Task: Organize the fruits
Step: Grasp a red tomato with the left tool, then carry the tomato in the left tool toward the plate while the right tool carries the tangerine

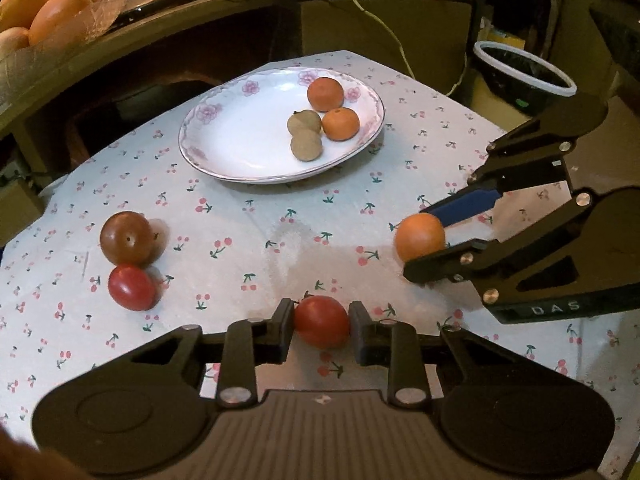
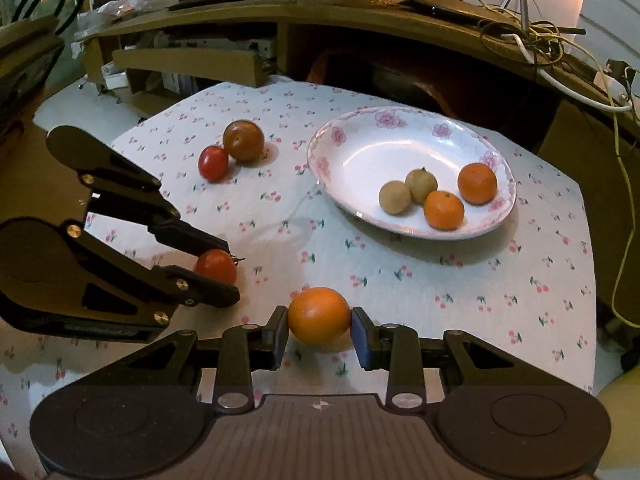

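Left gripper is clamped on a red tomato, both pads touching its sides, low over the cherry-print tablecloth. Right gripper is pinching an orange the same way, at 3 o'clock from the tomato in the left wrist view. Only the left view catches the white-rimmed bin at 2 o'clock; only the right view shows the tomato's little stem sticking out toward 3 o'clock, so its long axis runs roughly across the frame. The floral plate sits at 12 o'clock in the left view, carrying two small oranges and two tan round fruits, bunched and touching. At 9 o'clock, a brownish tomato touches a smaller red one.
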Demonstrator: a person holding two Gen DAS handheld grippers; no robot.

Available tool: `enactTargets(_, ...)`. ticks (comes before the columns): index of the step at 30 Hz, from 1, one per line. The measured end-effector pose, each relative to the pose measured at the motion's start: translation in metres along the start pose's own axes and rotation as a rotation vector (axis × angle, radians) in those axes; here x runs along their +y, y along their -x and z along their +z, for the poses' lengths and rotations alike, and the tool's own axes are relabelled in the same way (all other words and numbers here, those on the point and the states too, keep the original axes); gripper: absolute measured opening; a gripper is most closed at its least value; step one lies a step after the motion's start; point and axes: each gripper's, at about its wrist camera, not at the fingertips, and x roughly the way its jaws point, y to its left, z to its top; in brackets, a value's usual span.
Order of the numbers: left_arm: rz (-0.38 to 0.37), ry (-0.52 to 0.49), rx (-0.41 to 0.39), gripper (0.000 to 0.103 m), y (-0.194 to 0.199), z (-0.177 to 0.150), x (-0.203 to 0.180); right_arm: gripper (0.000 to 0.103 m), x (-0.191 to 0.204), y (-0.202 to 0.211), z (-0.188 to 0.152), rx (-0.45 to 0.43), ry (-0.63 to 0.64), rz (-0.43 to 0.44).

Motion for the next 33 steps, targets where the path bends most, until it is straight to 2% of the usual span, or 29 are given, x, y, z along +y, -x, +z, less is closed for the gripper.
enactTargets(3, 0.014, 0.018, 0.002, 0.038, 0.000, -0.001, -0.001, 0.034, -0.002, -0.001, -0.003, 0.016, 0.006, 0.009)
enactTargets(6, 0.036, 0.029, -0.003, 0.045, -0.001, -0.002, 0.000, 0.034, -0.006, -0.002, -0.006, 0.018, -0.009, 0.009)
enactTargets(9, 0.054, 0.044, -0.004, 0.052, -0.001, -0.003, 0.002, 0.043, -0.011, -0.002, -0.007, 0.022, -0.029, 0.007)
enactTargets(13, 0.064, 0.070, -0.002, 0.056, -0.001, -0.005, 0.004, 0.044, -0.015, -0.001, -0.007, 0.017, -0.047, 0.012)
enactTargets(33, 0.088, 0.196, 0.030, 0.057, 0.004, -0.013, 0.006, 0.048, -0.015, -0.006, 0.001, 0.013, -0.064, 0.018)
